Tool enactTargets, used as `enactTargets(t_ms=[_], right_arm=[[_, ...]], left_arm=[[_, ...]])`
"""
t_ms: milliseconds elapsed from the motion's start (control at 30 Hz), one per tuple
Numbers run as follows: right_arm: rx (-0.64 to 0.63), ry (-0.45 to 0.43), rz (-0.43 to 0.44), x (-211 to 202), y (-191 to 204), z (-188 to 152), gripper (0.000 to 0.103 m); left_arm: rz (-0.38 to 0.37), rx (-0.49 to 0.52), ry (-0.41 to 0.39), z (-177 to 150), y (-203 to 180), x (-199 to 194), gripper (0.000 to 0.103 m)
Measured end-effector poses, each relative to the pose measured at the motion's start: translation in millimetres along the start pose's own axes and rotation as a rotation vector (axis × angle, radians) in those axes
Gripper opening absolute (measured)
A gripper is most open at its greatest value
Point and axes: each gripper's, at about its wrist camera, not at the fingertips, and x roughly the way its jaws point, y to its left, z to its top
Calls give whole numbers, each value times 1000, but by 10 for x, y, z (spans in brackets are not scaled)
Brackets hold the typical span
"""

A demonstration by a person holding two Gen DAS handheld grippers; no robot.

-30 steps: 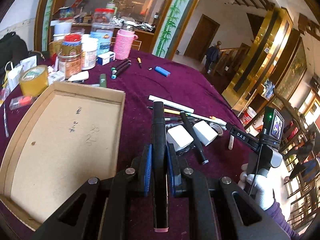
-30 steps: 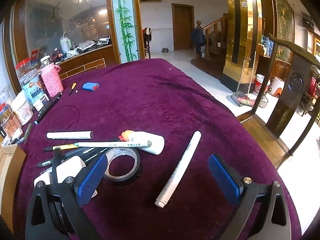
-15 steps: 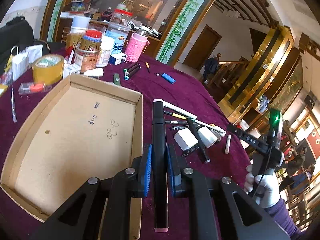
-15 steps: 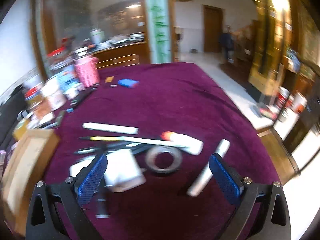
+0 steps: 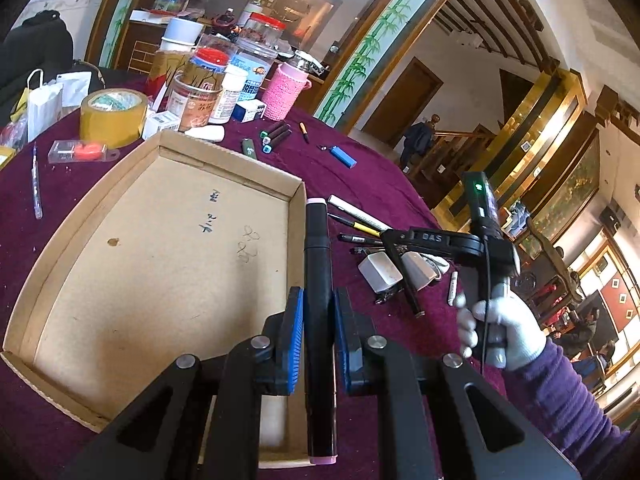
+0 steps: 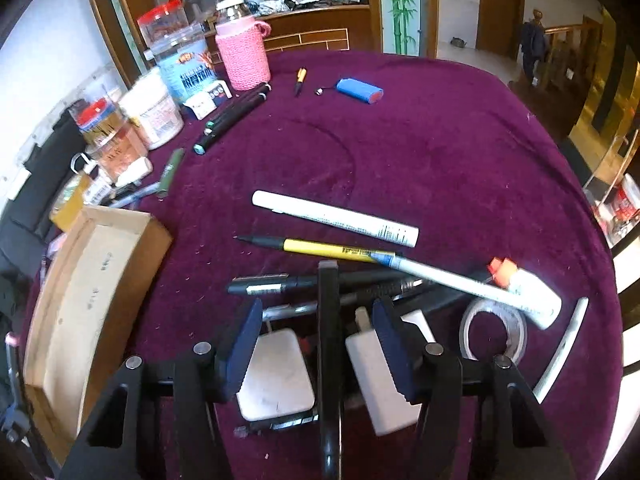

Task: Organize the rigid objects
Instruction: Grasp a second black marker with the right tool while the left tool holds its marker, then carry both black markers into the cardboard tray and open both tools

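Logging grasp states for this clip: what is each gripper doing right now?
Left gripper: closed on the black marker.
Right gripper: open, straddling a black pen, not yet gripping it.

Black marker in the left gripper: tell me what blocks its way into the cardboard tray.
Nothing visible does. The left gripper holds the marker over the tray's right wall, and the tray floor beside it is bare. Only that low wall lies under the marker.
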Motion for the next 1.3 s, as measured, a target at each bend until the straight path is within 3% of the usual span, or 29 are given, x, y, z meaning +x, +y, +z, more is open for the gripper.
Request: enactTargets(t_ms=[100,167,233,267,500,700,767,800,833,900,1067,1300], right_arm=[[-43,15,-52,48,52,2,53],[-77,12,-103,55,108,-3,32],[-60,0,-99,13,65,-10,14],[-43,-7,-80,-16,24,-12,11],[18,-75,-14,-231,-119,-75,10],[-23,-44,47,-165,-13,-55,12],[-53,5,37,-24,67,-38,34],[-76,6,-3,31,107,-30,37],[-90,17,-30,87,135,-25,37],[-77,28,-22,131,129,-30,18],[-2,-41,64,-71,-23,-80,17],[54,-174,240,-686,-106,-191,17]], left_arm=[[-7,-6,4,-17,44,-2,14],[-7,-11,5,-18,75,-4,14],[-6,-17,7,-17,104,-5,14],[-3,-20,9,-18,121,-1,14],[12,-52,36,-41,195,86,14],[25,-34,41,-49,113,125,14],[29,-30,43,-54,88,130,14],[31,-27,45,-56,76,131,14],[33,-22,45,-61,60,124,14],[40,-15,43,-56,53,106,14],[70,-17,46,-44,99,83,14],[84,-13,48,-42,44,123,14]])
